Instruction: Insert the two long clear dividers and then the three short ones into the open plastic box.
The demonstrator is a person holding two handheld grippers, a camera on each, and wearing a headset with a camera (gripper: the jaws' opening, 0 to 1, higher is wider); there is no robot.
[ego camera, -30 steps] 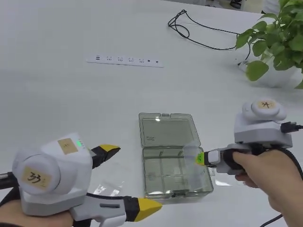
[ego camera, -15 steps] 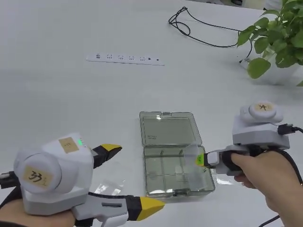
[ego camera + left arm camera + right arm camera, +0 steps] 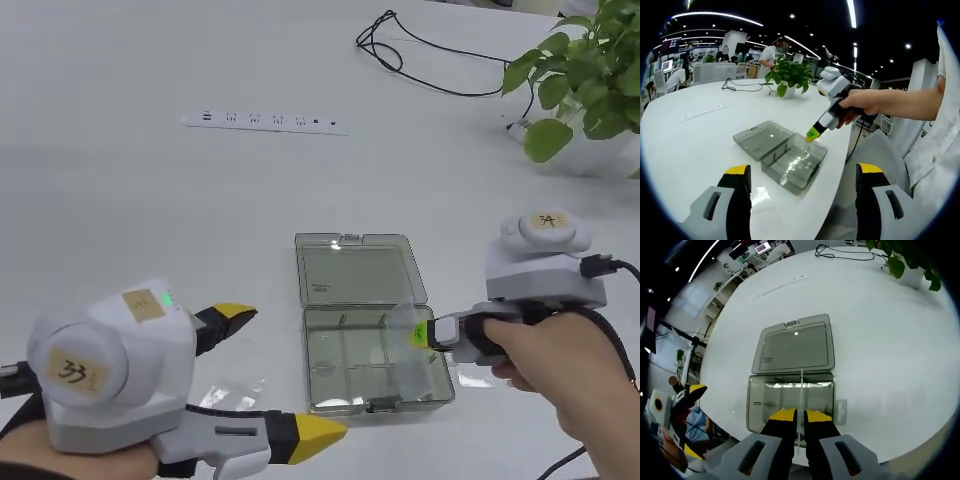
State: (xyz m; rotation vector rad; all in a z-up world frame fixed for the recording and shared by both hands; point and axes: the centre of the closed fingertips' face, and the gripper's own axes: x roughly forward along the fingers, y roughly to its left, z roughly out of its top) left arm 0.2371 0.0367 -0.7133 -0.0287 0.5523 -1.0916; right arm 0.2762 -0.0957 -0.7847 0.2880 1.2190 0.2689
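- The right gripper (image 3: 800, 416) is pinching a clear divider (image 3: 801, 387) edge-on, its yellow-tipped jaws pressing close on either side of the thin sheet
- The divider is standing upright over the tray (image 3: 754, 405) of the plastic box (image 3: 340, 404), running from the jaws toward the hinge side; in the head view it is sitting above the right-hand part of the tray, and I cannot tell whether its lower edge is touching the tray floor
- Faint straight lines are showing inside the tray, though I cannot tell whether they are dividers or moulded ribs
- The box is lying open on the white bench (image 3: 150, 220), with its lid (image 3: 355, 268) folded flat on the far side and the tray nearer the person
- A person's hand (image 3: 555, 370) is wrapping the handle of the right gripper, reaching in from the right of the box
- The left gripper (image 3: 276, 374) is hovering to the left of the box, well apart from it, with its jaws spread wide, gripping nothing and pointing toward the tray
- Clear pieces (image 3: 228, 395) are lying flat on the bench between the left gripper and the box, and another clear piece (image 3: 840, 410) is lying just beside the tray's right wall
- Farther back a white power strip (image 3: 265, 123) is lying on the bench, a black cable (image 3: 420, 75) is looping behind it, and a green plant (image 3: 590, 80) is standing at the far right
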